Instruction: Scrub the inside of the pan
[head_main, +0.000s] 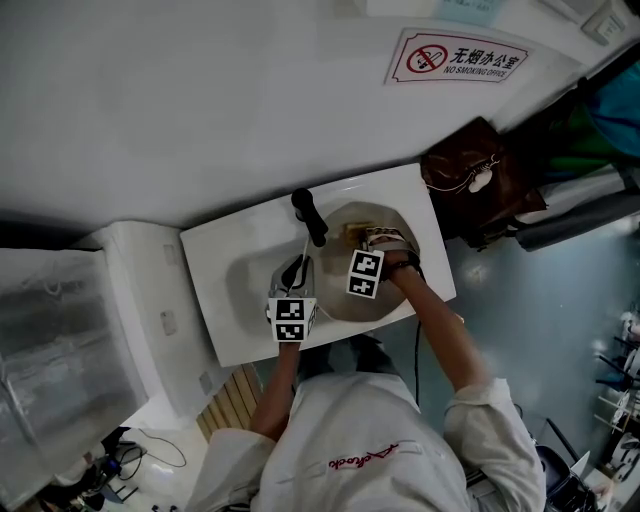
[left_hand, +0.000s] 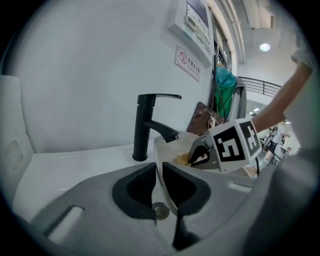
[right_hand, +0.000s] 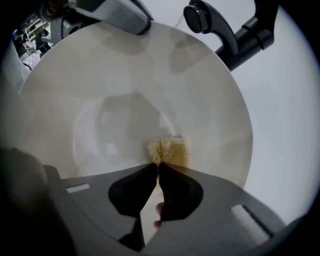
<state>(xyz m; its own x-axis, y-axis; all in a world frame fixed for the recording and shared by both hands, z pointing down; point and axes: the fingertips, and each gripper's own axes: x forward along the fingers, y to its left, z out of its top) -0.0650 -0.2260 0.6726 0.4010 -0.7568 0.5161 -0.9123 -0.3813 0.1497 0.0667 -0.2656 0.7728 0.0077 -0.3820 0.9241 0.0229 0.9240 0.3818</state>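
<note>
A pale beige pan (head_main: 372, 296) is held tilted over the white sink (head_main: 236, 282), under the black faucet (head_main: 310, 216). My left gripper (left_hand: 159, 172) is shut on the pan's rim (left_hand: 159, 150), which runs between its jaws. My right gripper (right_hand: 158, 166) reaches inside the pan (right_hand: 125, 100), shut on a yellow sponge (right_hand: 169, 151) that is pressed against the inner surface. From the left gripper view, the right gripper (left_hand: 200, 156) and the sponge (left_hand: 182, 159) show inside the pan. In the head view, the right gripper (head_main: 362, 236) is at the pan's far side.
The faucet (left_hand: 146, 125) stands just behind the pan, and its spout (right_hand: 227, 35) hangs over the rim. The sink drain (left_hand: 161, 210) lies below my left jaws. A brown bag (head_main: 472, 180) sits to the right of the sink. A white unit (head_main: 140, 310) is on the left.
</note>
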